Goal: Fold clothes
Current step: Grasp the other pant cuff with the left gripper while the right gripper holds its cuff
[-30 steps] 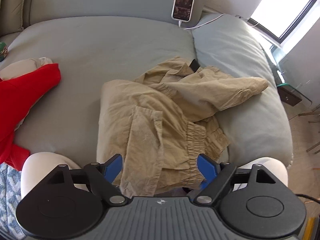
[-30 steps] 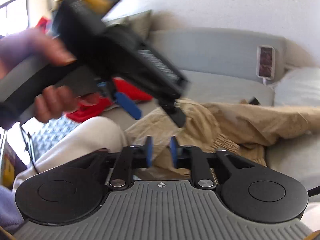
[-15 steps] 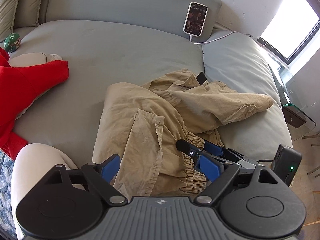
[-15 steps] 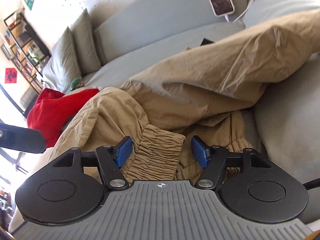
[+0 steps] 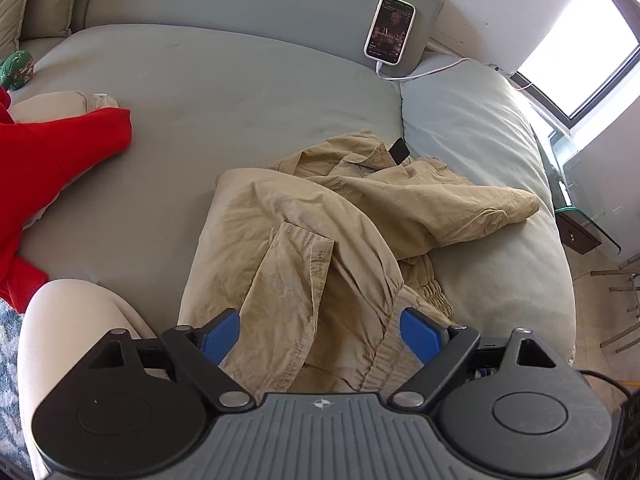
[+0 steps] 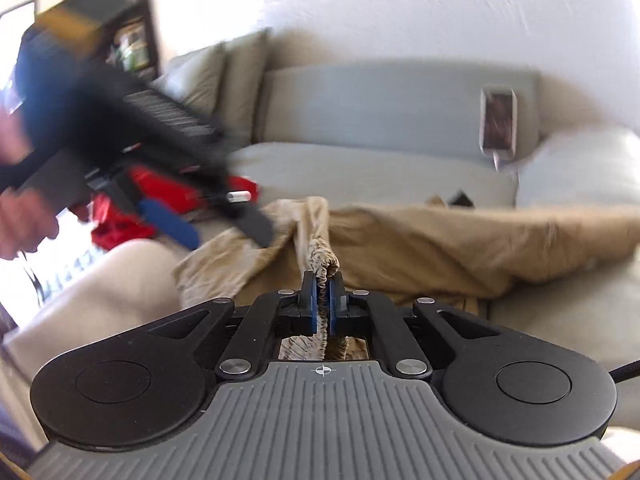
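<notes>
Right gripper (image 6: pixel 323 300) just closed, clenched on gathered waistband of khaki pants (image 5: pixel 320 248) on sofa (image 5: pixel 200 120). Left gripper (image 5: pixel 320 332) tilted down over pants, released, jaws wide.

The right gripper (image 6: pixel 323 300) has just clamped its jaws onto the gathered waistband (image 6: pixel 322 258) of the tan trousers (image 5: pixel 320 240), which half a second ago lay loose between wide-open jaws. It has gone from the left camera's 4 o'clock corner.
</notes>
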`<action>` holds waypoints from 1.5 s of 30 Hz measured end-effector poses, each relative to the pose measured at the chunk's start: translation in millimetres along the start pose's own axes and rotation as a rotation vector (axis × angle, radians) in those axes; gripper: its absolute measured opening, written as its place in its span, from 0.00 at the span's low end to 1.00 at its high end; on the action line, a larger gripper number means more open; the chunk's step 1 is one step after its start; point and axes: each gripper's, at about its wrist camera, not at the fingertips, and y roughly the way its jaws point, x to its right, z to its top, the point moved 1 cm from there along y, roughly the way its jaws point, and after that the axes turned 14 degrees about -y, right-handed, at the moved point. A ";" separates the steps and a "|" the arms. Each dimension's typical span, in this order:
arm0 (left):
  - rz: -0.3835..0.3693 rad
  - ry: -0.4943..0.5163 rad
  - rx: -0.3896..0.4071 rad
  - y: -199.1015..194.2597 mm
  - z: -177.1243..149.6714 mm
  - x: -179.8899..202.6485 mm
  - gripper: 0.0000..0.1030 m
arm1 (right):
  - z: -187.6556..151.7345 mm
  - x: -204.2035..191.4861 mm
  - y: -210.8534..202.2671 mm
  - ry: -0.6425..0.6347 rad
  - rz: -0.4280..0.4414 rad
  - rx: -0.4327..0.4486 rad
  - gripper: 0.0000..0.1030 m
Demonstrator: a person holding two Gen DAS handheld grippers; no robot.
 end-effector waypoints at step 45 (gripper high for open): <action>-0.206 -0.314 0.063 -37.4 13.9 -62.0 0.10 | -72.7 98.3 -12.1 0.969 -0.075 -0.243 0.46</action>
